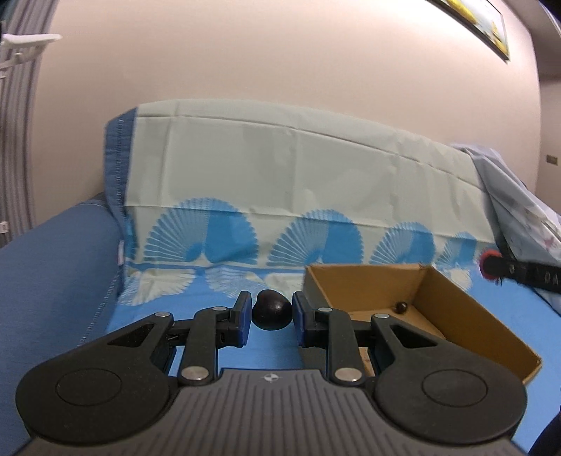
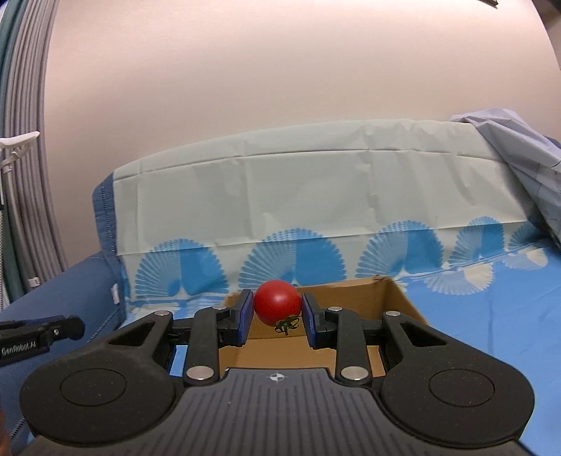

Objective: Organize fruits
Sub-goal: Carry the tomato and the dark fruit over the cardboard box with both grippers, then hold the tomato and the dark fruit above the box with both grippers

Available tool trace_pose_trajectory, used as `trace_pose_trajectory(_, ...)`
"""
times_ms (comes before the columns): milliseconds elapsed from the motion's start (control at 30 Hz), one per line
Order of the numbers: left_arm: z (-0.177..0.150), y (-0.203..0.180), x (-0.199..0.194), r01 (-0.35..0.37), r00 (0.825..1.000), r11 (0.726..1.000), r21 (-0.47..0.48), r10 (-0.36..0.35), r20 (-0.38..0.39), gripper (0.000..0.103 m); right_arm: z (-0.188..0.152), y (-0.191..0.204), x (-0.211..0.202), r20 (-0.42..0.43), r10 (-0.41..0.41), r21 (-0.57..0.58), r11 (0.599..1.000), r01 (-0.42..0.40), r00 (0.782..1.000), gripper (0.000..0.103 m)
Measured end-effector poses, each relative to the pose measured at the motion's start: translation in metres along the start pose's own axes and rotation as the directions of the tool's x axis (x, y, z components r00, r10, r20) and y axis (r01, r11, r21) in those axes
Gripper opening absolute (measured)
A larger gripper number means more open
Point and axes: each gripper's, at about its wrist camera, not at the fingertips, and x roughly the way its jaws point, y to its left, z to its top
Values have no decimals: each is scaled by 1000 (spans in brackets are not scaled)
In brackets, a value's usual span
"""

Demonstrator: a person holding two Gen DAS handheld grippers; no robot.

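L gripper point(image 1: 272, 314) pinches glossy dark fruit point(image 1: 272, 310); R gripper point(image 2: 277, 313) smooth tomato point(image 2: 277, 306).

The cardboard box point(image 2: 399, 301) shows only its far wall and right corner in the right wrist view; the right gripper point(image 2: 277, 317) covers its near side and floor. In the left wrist view a small dark round thing point(image 1: 401, 307) in the box corner is too small to identify. The other gripper point(image 1: 519, 275) there is blurred and cut off at the right edge. A framed picture point(image 1: 473, 21) is cropped by the top edge
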Motion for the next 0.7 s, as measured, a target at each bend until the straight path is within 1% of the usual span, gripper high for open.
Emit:
trace_pose_trajectory(133, -8, -10, 9, 34, 999, 999, 18, -34, -6, 28, 1, -16, 3, -3, -30, 4, 1000, 30, 1000, 31)
trace_pose_trajectory(333, -12, -18, 28, 69, 997, 998, 3, -69, -15, 28, 0, -36, 9, -16, -75, 6, 997, 75, 997, 31)
trace_pose_trajectory(533, -13, -22, 43, 100, 995, 995, -5, -100, -20, 28, -2, -48, 16, -34, -105, -6, 994, 105, 994, 31)
trace_pose_trajectory(700, -14, -28, 48, 122, 992, 992, 7, -122, -16, 28, -4, -55, 23, -49, -124, -13, 992, 124, 991, 31)
